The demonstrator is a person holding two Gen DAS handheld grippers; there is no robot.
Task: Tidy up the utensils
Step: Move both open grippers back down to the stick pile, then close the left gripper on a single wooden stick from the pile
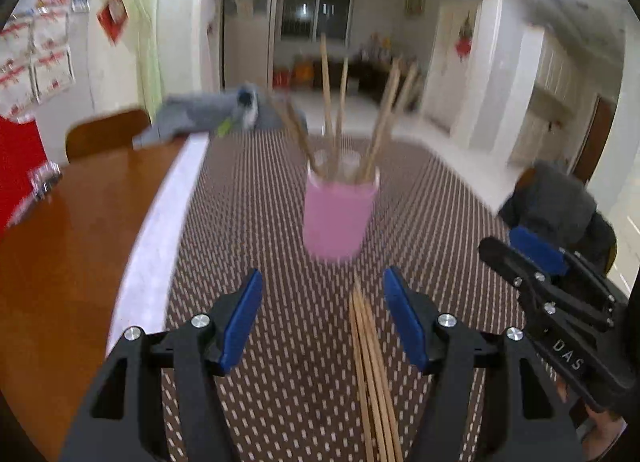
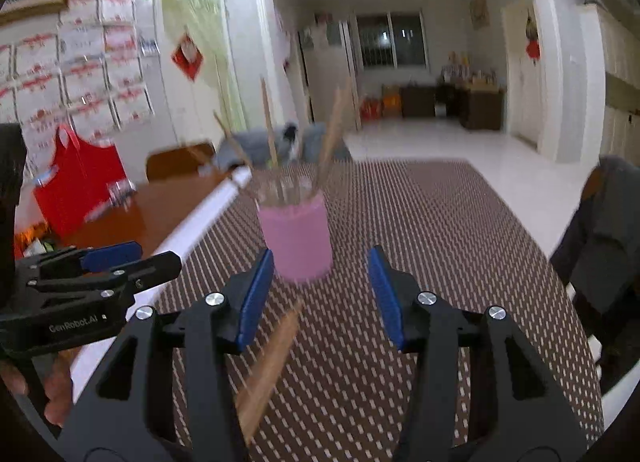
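Pink plastic makes up the utensil cup (image 1: pixel 339 214) standing upright near the centre of both views on a brown woven placemat (image 1: pixel 432 202) dotted with pale dashes; several wooden chopsticks (image 1: pixel 334 110) lean outward from its mouth in different directions. In the left wrist view, the left gripper (image 1: pixel 322 316) fills the lower frame with its blue-padded jaws spread wide, and a bundle of loose chopsticks (image 1: pixel 374 374) lies flat on the mat between them, nearer the right-hand pad, touching neither pad as far as the view shows. The right gripper (image 1: pixel 532 248) enters at the lower right of that frame, seen side-on. In the right wrist view its own jaws are likewise spread apart, holding nothing, the cup just beyond the tips and the loose bundle a blurred streak low and left of centre, so how many sticks it holds is hard to tell. The mat covers part of a polished wooden table (image 1: pixel 60 246), bare at the left of the frame, where a grey cloth (image 1: pixel 200 114) lies at the far edge.
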